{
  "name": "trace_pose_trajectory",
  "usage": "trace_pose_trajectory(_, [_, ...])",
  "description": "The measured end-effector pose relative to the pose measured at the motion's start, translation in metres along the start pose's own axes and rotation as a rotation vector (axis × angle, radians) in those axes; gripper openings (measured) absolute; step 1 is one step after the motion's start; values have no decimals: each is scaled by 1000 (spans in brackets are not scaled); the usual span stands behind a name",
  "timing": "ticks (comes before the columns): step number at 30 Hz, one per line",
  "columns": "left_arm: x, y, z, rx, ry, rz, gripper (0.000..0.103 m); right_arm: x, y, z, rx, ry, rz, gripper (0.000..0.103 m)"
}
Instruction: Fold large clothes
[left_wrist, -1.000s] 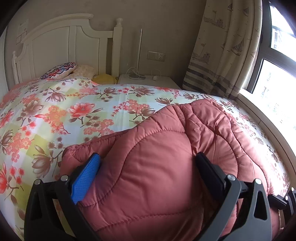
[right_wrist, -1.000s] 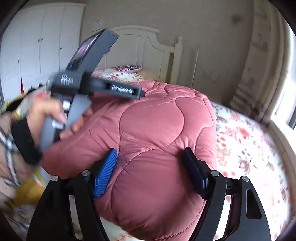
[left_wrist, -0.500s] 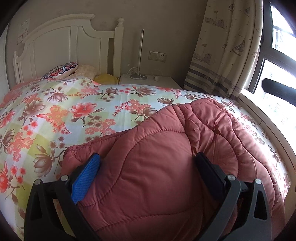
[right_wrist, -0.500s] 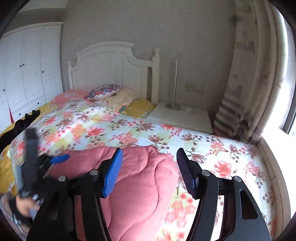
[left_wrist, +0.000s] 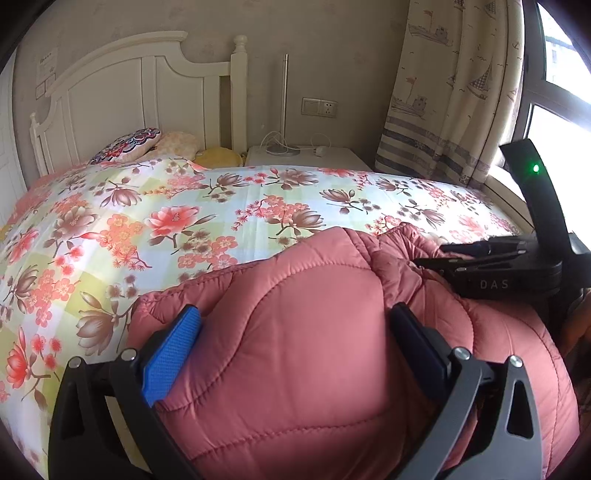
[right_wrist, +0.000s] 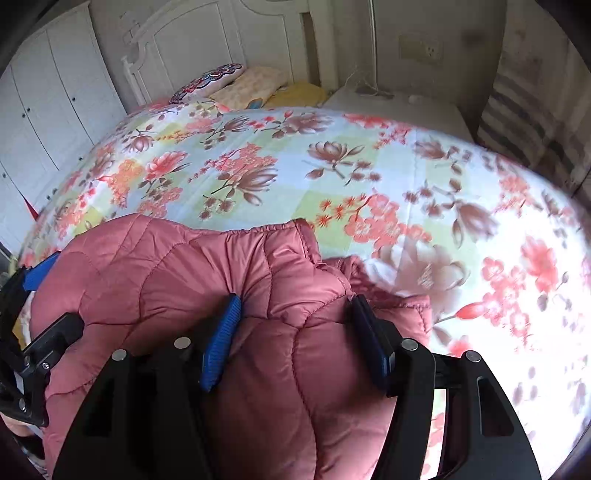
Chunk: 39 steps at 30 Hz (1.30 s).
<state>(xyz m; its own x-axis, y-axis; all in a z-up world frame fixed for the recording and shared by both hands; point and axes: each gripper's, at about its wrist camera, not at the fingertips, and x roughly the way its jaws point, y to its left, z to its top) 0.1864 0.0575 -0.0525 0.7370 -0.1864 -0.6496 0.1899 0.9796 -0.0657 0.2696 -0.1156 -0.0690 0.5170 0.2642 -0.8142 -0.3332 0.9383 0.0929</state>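
A pink quilted puffer jacket (left_wrist: 314, 354) lies bunched at the near edge of a bed with a floral cover (left_wrist: 184, 221). My left gripper (left_wrist: 295, 332) has its jaws wide apart with a thick fold of the jacket bulging between them. My right gripper (right_wrist: 295, 314) is pushed into the jacket (right_wrist: 177, 266) near its elastic hem, its jaws fairly wide with a padded fold between the fingers (right_wrist: 221, 332). The right gripper's body (left_wrist: 517, 266) shows at the right of the left wrist view, lying on the jacket. The left gripper's blue pad (right_wrist: 37, 273) shows at the left of the right wrist view.
A white headboard (left_wrist: 147, 85) with pillows (left_wrist: 125, 146) is at the far end of the bed. A white nightstand (left_wrist: 306, 157) with a lamp pole and cables stands beside it. A curtain (left_wrist: 454, 92) and window are on the right. White wardrobes (right_wrist: 48, 96) stand at the left.
My right gripper let the jacket go, swung up to face the bed, then came back down onto the jacket near its hem. My left gripper stayed in place.
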Motion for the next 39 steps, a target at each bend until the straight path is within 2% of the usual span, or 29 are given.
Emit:
trace_pose_trajectory(3, [0, 0, -1, 1, -6, 4, 101, -23, 11, 16, -49, -67, -71, 60])
trace_pose_trajectory(6, [0, -1, -1, 6, -3, 9, 101, -43, 12, 36, -29, -163, -34, 60])
trace_pose_trajectory(8, [0, -1, -1, 6, -3, 10, 101, -43, 18, 48, -42, -168, -41, 60])
trace_pose_trajectory(10, [1, -1, 0, 6, -3, 11, 101, -23, 26, 55, -73, -97, -45, 60])
trace_pose_trajectory(13, [2, -2, 0, 10, 2, 22, 101, 34, 39, 47, -169, 112, -101, 64])
trace_pose_trajectory(16, [3, 0, 1, 10, 10, 24, 101, 45, 30, 45, -111, 142, -85, 67])
trace_pose_trajectory(20, [1, -2, -1, 16, 6, 24, 101, 24, 32, 41, -132, 78, -143, 67])
trace_pose_trajectory(23, [0, 1, -3, 5, 1, 17, 101, -14, 30, 32, -92, -4, -101, 68])
trace_pose_trajectory(24, [0, 2, -3, 1, 1, 14, 101, -30, 30, 27, -78, -43, -73, 69])
trace_pose_trajectory(25, [0, 2, -3, 1, 2, 13, 101, -42, 30, 21, -76, -72, -58, 75])
trace_pose_trajectory(27, [0, 1, -3, 4, 3, 17, 101, -61, 35, 4, -103, -126, -76, 82])
trace_pose_trajectory(28, [0, 1, -3, 6, 4, 19, 101, -61, 37, -3, -121, -128, -100, 82])
trace_pose_trajectory(29, [0, 1, -3, 7, 5, 20, 101, -52, 38, -13, -143, -104, -137, 82])
trace_pose_trajectory(30, [1, 0, -3, 12, 9, 27, 101, -39, 37, -21, -142, -67, -136, 82])
trace_pose_trajectory(33, [1, -5, -3, 32, 15, 45, 101, -23, 23, -33, -42, -49, -42, 81])
trace_pose_trajectory(36, [1, -6, -4, 38, 12, 53, 101, -40, 25, -31, -44, -66, -75, 81])
trace_pose_trajectory(39, [1, -3, -3, 28, 11, 47, 101, -80, 38, -40, -58, -152, -103, 81])
